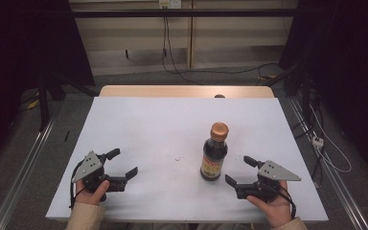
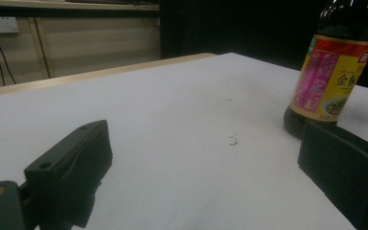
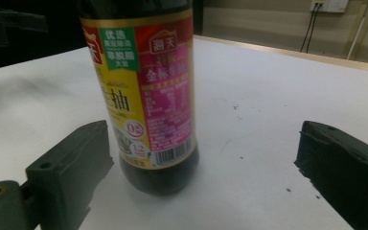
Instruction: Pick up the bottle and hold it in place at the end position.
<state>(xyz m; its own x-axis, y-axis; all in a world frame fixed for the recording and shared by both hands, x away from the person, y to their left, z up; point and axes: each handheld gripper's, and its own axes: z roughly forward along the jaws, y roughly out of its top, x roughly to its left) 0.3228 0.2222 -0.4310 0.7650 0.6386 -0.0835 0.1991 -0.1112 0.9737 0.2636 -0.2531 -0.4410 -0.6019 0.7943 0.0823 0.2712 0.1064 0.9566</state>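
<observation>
White-topped table sitting on grey floor; beige wall panels running behind, cables hanging from wall outlet, dark curtains flanking both sides.

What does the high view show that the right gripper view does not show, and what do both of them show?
The high view alone shows the bottle's orange cap, both hands, and the right gripper beside the bottle. The right gripper view alone shows the label's barcode and Chinese print. Both show the dark sauce bottle upright on the white table, and the left gripper, open.
</observation>
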